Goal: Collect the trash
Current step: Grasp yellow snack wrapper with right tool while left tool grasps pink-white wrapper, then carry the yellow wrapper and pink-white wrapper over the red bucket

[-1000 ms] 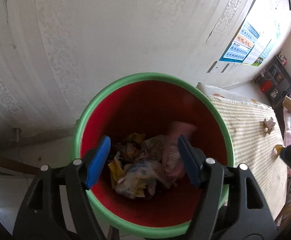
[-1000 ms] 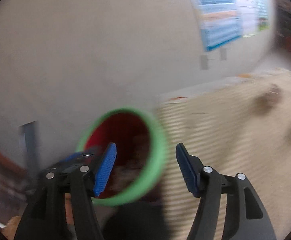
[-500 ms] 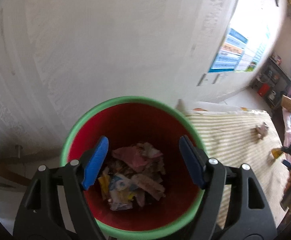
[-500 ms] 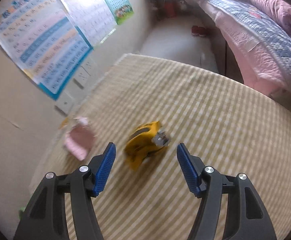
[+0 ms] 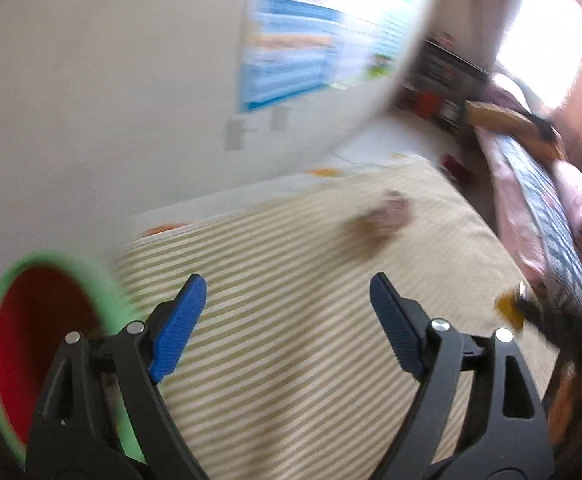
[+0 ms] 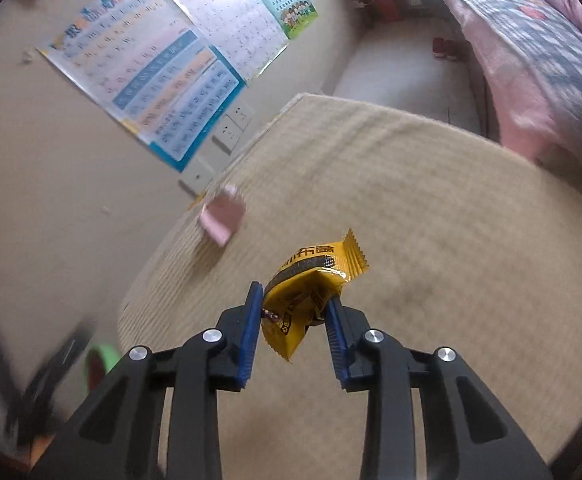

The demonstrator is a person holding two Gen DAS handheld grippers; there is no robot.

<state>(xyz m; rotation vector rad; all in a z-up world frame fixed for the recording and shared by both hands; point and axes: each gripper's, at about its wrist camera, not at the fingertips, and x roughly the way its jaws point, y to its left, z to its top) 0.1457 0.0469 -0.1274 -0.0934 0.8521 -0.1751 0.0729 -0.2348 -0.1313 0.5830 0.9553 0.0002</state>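
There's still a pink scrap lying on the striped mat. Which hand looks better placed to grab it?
Left. The left gripper is open and empty, facing the pink scrap; the right gripper has just closed on the yellow wrapper.

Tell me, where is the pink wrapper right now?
In the right wrist view the crumpled pink wrapper lies on the striped beige mat, near its edge by the wall, up and left of the yellow snack packet pinched in the right gripper.
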